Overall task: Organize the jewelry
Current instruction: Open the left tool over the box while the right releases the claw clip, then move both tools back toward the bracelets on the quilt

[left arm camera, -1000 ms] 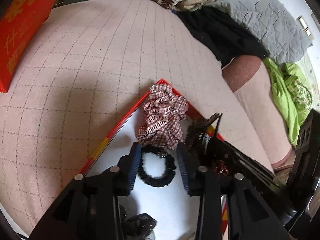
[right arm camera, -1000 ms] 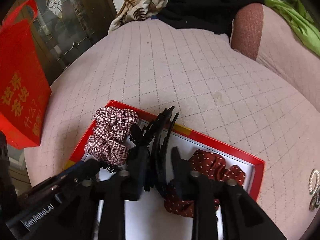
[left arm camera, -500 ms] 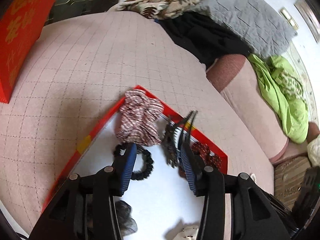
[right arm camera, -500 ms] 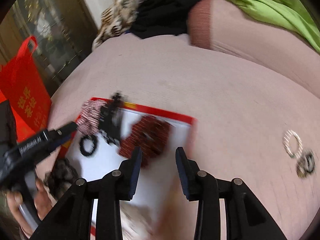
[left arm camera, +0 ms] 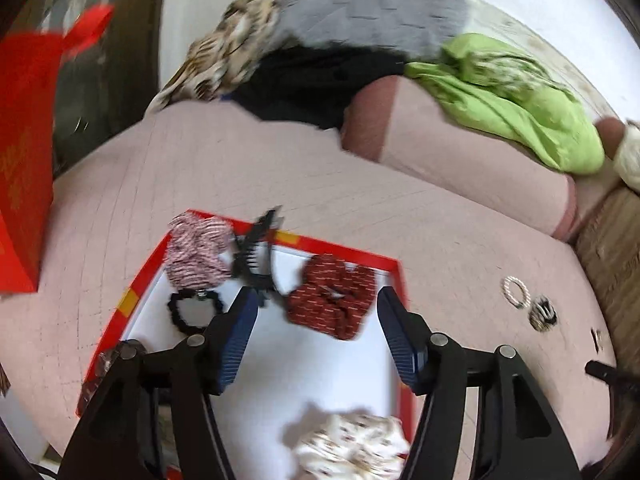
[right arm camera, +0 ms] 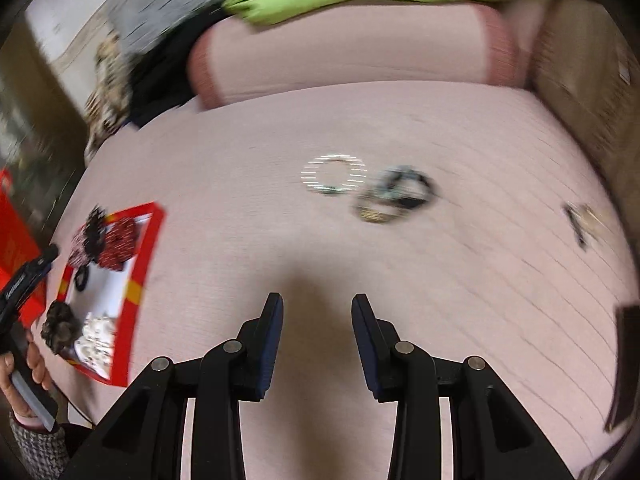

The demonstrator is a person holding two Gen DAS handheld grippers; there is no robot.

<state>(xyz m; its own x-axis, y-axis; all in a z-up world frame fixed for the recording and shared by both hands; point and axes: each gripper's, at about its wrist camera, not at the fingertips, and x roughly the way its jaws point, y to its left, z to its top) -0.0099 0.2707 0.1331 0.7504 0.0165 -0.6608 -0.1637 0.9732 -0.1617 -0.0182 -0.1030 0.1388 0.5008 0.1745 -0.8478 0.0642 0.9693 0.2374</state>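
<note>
A red-rimmed tray (left arm camera: 344, 250) with a white floor lies on the pink quilted cover. It holds a plaid scrunchie (left arm camera: 198, 252), a black claw clip (left arm camera: 254, 258), a dark red scrunchie (left arm camera: 332, 296), a black hair tie (left arm camera: 194, 308) and a white floral scrunchie (left arm camera: 352, 448). My left gripper (left arm camera: 316, 296) hovers above the tray, its jaws opening and gripping nothing. My right gripper (right arm camera: 318, 299) stands open over bare cover, short of a white bead bracelet (right arm camera: 334, 174) and dark bracelets (right arm camera: 396, 194). The tray (right arm camera: 140, 280) sits far to its left.
A small dark item (right arm camera: 584, 220) lies at the right of the cover. A pink bolster (left arm camera: 440, 148), green cloth (left arm camera: 512, 100) and a grey pillow (left arm camera: 372, 4) are piled at the back. A red bag (left arm camera: 24, 160) stands at the left. A hand (right arm camera: 24, 360) holds the left gripper.
The left gripper drew back and up from the black hair tie and its jaws widened. The right gripper left the claw clip in the tray and swung right to the bracelets.
</note>
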